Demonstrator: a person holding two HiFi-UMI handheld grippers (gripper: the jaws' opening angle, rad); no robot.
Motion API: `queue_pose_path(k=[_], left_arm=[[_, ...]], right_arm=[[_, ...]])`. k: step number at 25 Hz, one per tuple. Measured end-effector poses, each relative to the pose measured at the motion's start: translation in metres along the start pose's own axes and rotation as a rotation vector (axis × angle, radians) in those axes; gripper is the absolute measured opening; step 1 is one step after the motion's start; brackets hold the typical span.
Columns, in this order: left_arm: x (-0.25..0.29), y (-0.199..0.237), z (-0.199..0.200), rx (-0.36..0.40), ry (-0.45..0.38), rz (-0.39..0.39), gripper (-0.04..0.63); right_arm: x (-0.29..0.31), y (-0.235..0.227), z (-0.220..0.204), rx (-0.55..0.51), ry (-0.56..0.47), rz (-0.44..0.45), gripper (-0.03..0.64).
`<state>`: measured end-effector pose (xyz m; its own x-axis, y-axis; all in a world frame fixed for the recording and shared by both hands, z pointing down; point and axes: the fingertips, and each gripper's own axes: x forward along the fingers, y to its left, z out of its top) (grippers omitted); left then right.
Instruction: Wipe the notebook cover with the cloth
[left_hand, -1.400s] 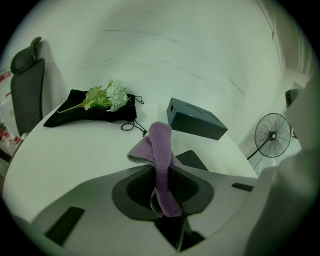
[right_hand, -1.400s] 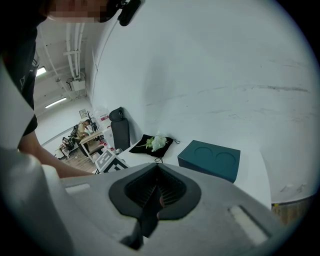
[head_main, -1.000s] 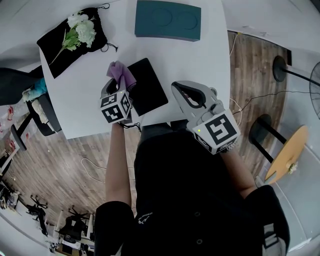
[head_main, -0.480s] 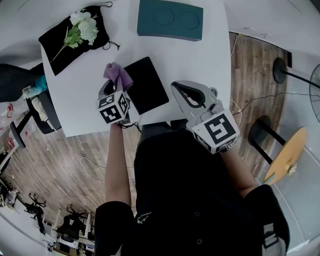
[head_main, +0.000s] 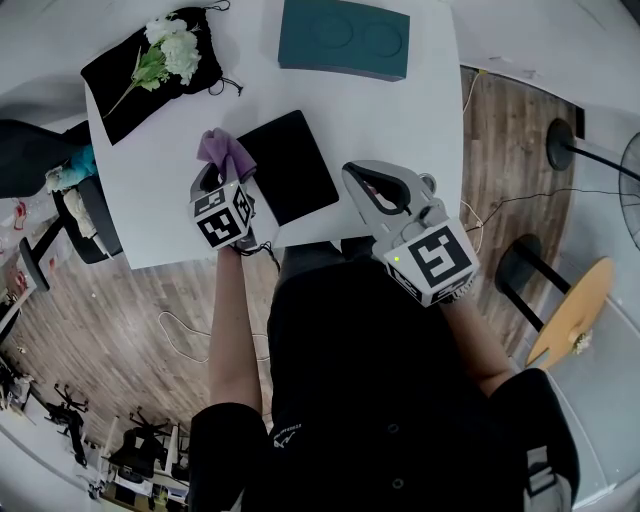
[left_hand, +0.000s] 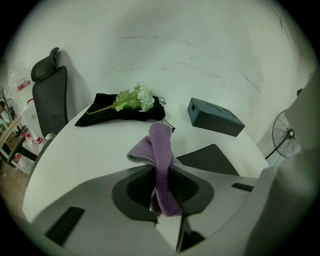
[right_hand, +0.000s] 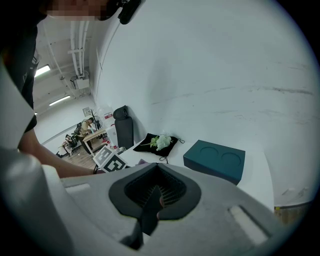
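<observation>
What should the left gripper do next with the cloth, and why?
Probably shift the left gripper right and lower the purple cloth onto the black notebook. Its jaws are shut on the cloth, which sits just left of the cover, not yet on it.

Notebook (left_hand: 212, 159) partly behind left gripper (left_hand: 163, 192), fan (head_main: 632, 165) cropped

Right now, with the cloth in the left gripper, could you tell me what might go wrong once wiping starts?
1. The left gripper pinches only a narrow fold of the cloth in its jaws; it could slip out, or the bare jaws might scrape the notebook.
2. The notebook lies loose near the table edge, and the right gripper, shut and empty, is off it, so a stroke may push it.
</observation>
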<state>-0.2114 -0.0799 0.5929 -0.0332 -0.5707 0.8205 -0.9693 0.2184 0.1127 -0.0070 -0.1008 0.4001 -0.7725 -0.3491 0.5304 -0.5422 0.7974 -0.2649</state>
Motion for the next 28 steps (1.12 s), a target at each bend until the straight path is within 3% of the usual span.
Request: queue_pose_path(k=[12, 20, 28], left_arm=[[-0.036, 0.026, 0.003, -0.061, -0.072, 0.046, 0.069], [-0.067, -0.009, 0.025, -0.083, -0.160, -0.068, 0.069], [-0.064, -0.082, 0.019, -0.016, -0.117, -0.237, 0.069]], right_arm=[[-0.006, 0.010, -0.003, -0.010, -0.006, 0.014, 0.003], [-0.013, 0.014, -0.004, -0.020, -0.015, 0.022, 0.003], [-0.019, 0.010, -0.010, -0.010, -0.011, 0.000, 0.003]])
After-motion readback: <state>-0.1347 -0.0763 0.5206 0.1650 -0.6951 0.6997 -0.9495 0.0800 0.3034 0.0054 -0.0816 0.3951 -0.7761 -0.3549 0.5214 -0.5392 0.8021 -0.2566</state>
